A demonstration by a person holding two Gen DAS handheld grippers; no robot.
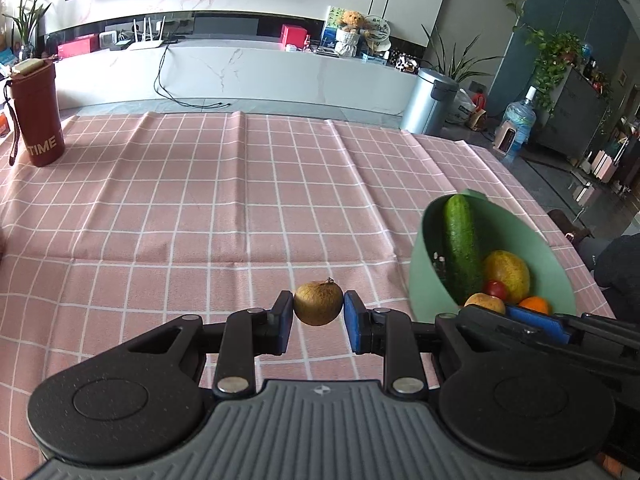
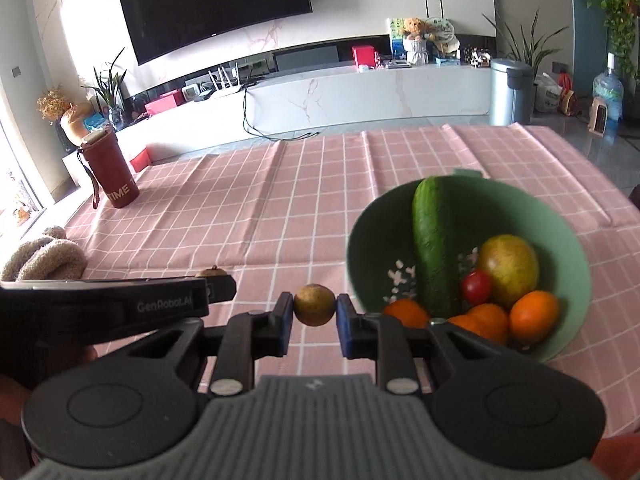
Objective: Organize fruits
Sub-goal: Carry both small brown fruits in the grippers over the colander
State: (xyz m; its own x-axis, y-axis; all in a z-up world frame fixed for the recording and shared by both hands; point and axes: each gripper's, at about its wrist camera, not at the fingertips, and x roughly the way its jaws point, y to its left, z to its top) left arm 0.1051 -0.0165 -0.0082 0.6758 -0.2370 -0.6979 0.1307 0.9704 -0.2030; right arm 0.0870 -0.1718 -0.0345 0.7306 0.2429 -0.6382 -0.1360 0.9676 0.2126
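Observation:
My left gripper point(image 1: 319, 316) is shut on a small brown round fruit point(image 1: 319, 303) with a stem, held just above the pink checked cloth. My right gripper point(image 2: 314, 312) is shut on a second small brown fruit point(image 2: 314, 304), left of the green bowl point(image 2: 576, 248). The bowl point(image 1: 554, 264) holds a cucumber point(image 2: 434, 240), a mango point(image 2: 508, 270), a cherry tomato point(image 2: 476, 287) and several oranges point(image 2: 534, 316). The left gripper shows in the right wrist view at the left point(image 2: 208, 282), its fruit peeking above it. The right gripper's fingers point(image 1: 536, 322) cross the bowl's near rim in the left wrist view.
A dark red tumbler point(image 1: 38, 116) marked TIME stands at the table's far left; it also shows in the right wrist view point(image 2: 110, 170). A beige plush item point(image 2: 44, 256) lies at the left edge. The pink cloth point(image 1: 224, 200) covers the table.

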